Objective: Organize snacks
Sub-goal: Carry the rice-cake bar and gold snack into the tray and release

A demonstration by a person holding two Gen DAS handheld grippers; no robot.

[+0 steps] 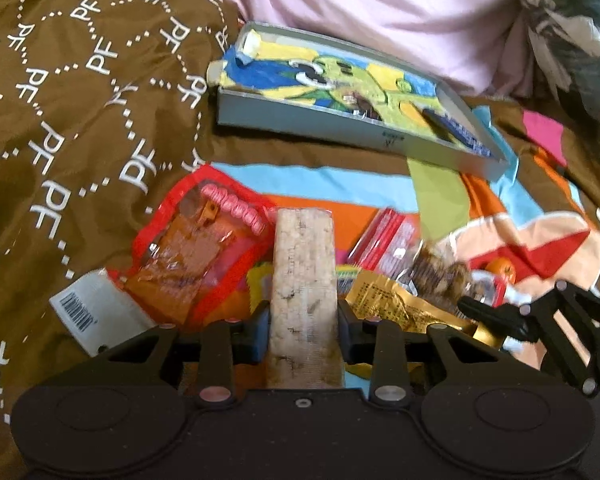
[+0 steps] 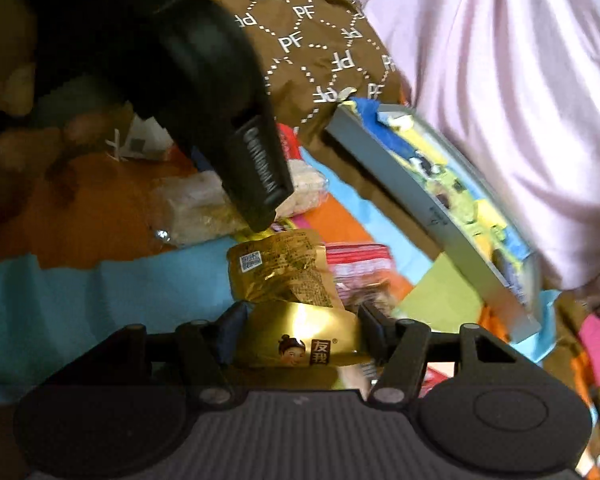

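My left gripper (image 1: 303, 322) is shut on a pale rice cracker bar (image 1: 303, 280) in clear wrap, held upright above the snack pile. My right gripper (image 2: 302, 322) is shut on a gold foil snack packet (image 2: 296, 336); that packet also shows in the left wrist view (image 1: 384, 300). The right gripper shows at the right edge of the left wrist view (image 1: 540, 320). The left gripper's black body (image 2: 220, 120) hangs over the pile in the right wrist view. A shallow grey box (image 1: 340, 120) with a colourful lining lies beyond the pile, also in the right wrist view (image 2: 432, 208).
A red-edged snack bag (image 1: 196, 256), a red packet (image 1: 384, 244) and a clear pack of brown snacks (image 1: 440, 276) lie on the colourful bedspread (image 1: 340, 184). A brown PF-printed fabric (image 1: 80, 120) lies left. Pink cloth (image 1: 380, 4) lies behind the box.
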